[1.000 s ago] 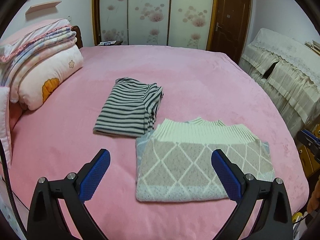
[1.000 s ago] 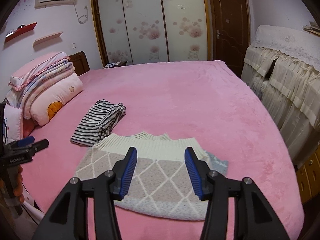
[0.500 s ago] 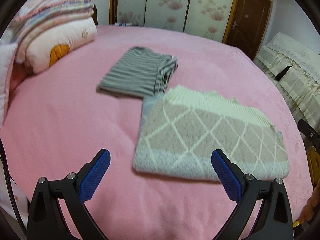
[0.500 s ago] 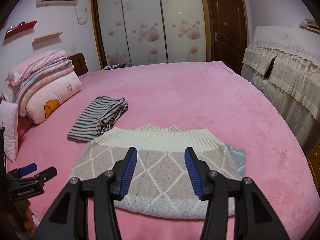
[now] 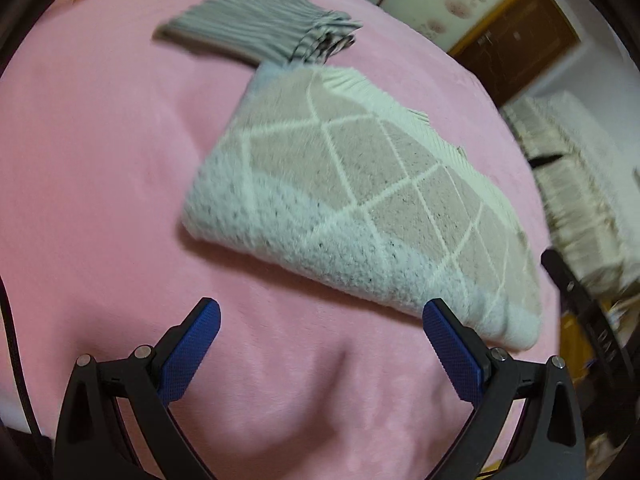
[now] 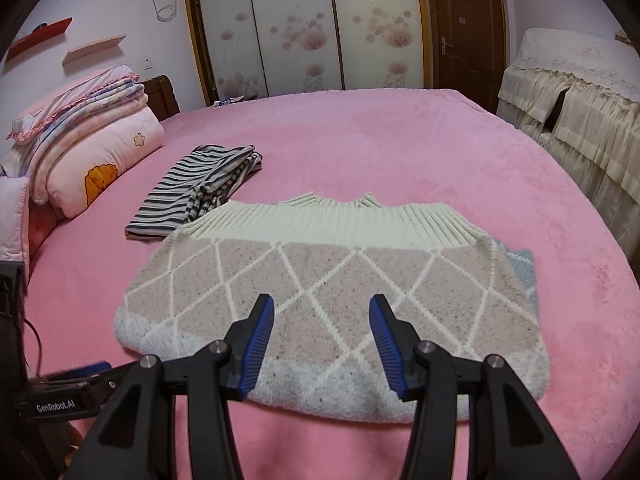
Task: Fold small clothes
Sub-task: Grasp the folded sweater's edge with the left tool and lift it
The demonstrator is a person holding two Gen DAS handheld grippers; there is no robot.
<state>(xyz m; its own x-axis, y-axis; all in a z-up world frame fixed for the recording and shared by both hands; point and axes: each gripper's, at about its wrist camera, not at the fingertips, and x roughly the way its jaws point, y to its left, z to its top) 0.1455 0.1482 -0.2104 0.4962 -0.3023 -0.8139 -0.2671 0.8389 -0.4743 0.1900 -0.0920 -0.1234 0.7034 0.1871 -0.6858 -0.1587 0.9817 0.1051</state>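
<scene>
A folded knit sweater [image 6: 332,300] with a beige diamond pattern, pale blue hem and cream ribbed collar lies on the pink bed; it also shows in the left wrist view [image 5: 360,184]. A folded striped garment [image 6: 200,192] lies behind it to the left, and shows blurred in the left wrist view [image 5: 260,28]. My left gripper [image 5: 320,316] is wide open and empty, low over the bed just in front of the sweater's hem. My right gripper [image 6: 322,324] is open and empty above the sweater's near half.
The pink bed [image 6: 400,140] fills both views. Stacked pillows and quilts [image 6: 80,148] sit at the left. A cream-covered cabinet [image 6: 580,100] stands at the right, wardrobe doors and a brown door [image 6: 464,28] behind. The left gripper shows at the lower left [image 6: 68,396].
My left gripper has dropped and tilted toward the sweater's near left hem, so the sweater looms larger. My right gripper has moved forward over the sweater, its jaws slightly wider.
</scene>
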